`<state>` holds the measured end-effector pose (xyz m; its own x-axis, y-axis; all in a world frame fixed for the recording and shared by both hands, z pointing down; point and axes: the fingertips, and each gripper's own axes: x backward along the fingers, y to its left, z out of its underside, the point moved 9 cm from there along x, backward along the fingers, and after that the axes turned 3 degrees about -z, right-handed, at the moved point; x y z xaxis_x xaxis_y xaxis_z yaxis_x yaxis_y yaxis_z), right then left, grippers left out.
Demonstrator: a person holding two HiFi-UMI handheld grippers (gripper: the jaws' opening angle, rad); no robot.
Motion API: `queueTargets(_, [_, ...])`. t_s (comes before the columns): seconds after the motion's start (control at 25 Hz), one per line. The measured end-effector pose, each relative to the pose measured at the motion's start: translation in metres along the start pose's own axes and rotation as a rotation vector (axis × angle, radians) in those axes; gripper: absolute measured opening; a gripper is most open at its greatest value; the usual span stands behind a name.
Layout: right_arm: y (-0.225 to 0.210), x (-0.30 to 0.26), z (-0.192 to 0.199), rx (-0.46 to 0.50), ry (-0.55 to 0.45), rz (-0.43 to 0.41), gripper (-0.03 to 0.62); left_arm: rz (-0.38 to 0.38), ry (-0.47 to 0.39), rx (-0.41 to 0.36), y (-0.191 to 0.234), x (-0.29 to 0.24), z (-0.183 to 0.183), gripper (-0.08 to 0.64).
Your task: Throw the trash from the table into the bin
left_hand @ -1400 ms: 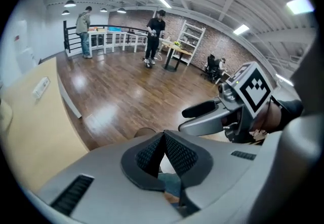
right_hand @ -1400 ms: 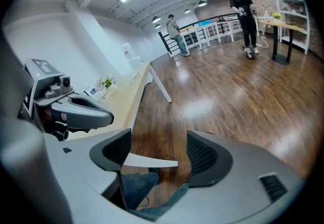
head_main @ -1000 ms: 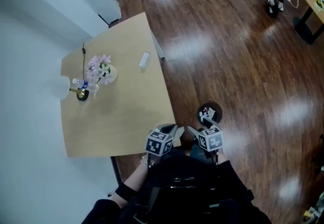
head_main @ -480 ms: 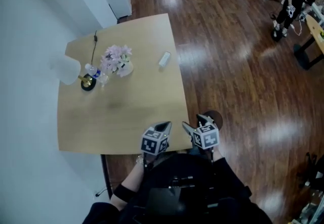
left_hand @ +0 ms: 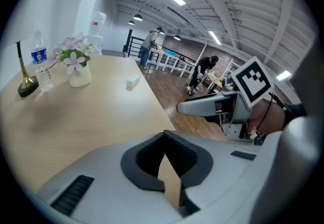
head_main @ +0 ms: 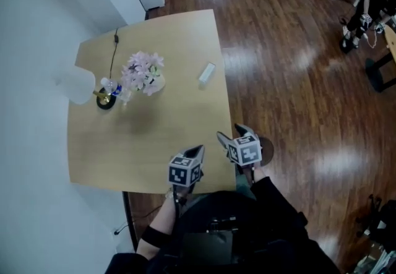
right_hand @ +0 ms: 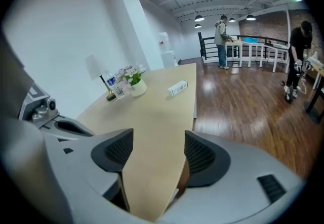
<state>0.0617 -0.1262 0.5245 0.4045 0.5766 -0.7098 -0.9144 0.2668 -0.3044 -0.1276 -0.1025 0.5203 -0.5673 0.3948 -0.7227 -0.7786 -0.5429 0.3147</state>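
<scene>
Pale wood table (head_main: 142, 143), near edge directly under both tools. Left gripper (head_main: 197, 150) sits over that edge with its jaws drawn together at the tips and nothing between them. Right gripper (head_main: 230, 132) is beside it, over the table's near right corner, with its jaws standing well apart and only bare tabletop showing between them.

Dark round bin (head_main: 266, 146) stands on the floor just off that corner, mostly hidden behind the right gripper.

Mid-table is bare. Farther on, a small white packet (head_main: 207, 73) lies flat near the right edge; I take this to be the trash. It is well apart from both grippers, not yet touched.

Far left: vase of pink flowers (head_main: 143, 76), a water bottle (head_main: 111, 86) and a lamp (head_main: 77, 85), clustered together.

Risks, as judged:
- The packet looks light and lies low, so a jaw meeting it from the side could skid it off the table edge instead of pinching it.
- The left tool, closed as it is, can pick up nothing.
- With the bin hidden beneath the hand, a blind release could miss it.
</scene>
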Motion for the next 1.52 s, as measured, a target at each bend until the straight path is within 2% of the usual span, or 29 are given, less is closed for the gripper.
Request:
queueTargets(0.28, [-0.035, -0.075, -0.086, -0.011, -0.024, -0.010, 0.330, -0.085, 0.028, 0.043, 0.026, -0.026, -0.051, 0.002])
queueTargets(0.48, [-0.059, -0.125, -0.136, -0.019, -0.054, 0.015, 0.330, -0.104, 0.049, 0.072, 0.034, -0.047, -0.070, 0.002])
queueTargets(0.52, [-0.061, -0.134, -0.146, 0.004, -0.055, 0.010, 0.346, -0.107, 0.055, 0.077, 0.035, -0.049, -0.072, 0.002])
queueTargets(0.56, [-0.062, -0.143, -0.155, 0.040, -0.049, 0.005, 0.412, -0.110, 0.061, 0.083, 0.036, -0.052, -0.074, 0.002])
queueTargets(0.64, [-0.069, -0.162, -0.167, 0.123, -0.027, -0.001, 0.486, -0.116, 0.068, 0.094, 0.037, -0.055, -0.076, 0.002])
queueTargets(0.76, [-0.085, -0.187, -0.176, 0.215, -0.001, -0.038, 0.523, -0.119, 0.079, 0.107, 0.042, -0.061, -0.076, 0.002])
queueTargets(0.92, [-0.096, -0.210, -0.183, 0.288, 0.017, -0.120, 0.579, -0.127, 0.093, 0.128, 0.048, -0.069, -0.072, 0.002])
queueTargets(1.2, [-0.090, -0.232, -0.190, 0.484, 0.070, -0.163, 0.583, -0.132, 0.103, 0.156, 0.050, -0.075, -0.073, 0.002])
queueTargets(1.32, [-0.086, -0.238, -0.191, 0.493, 0.101, -0.201, 0.583, -0.131, 0.103, 0.163, 0.053, -0.076, -0.072, 0.002])
queueTargets(1.44, [-0.085, -0.242, -0.187, 0.442, 0.125, -0.240, 0.580, -0.130, 0.104, 0.168, 0.054, -0.076, -0.071, 0.002])
queueTargets(1.52, [-0.086, -0.241, -0.185, 0.410, 0.117, -0.233, 0.575, -0.133, 0.103, 0.169, 0.055, -0.075, -0.071, 0.002])
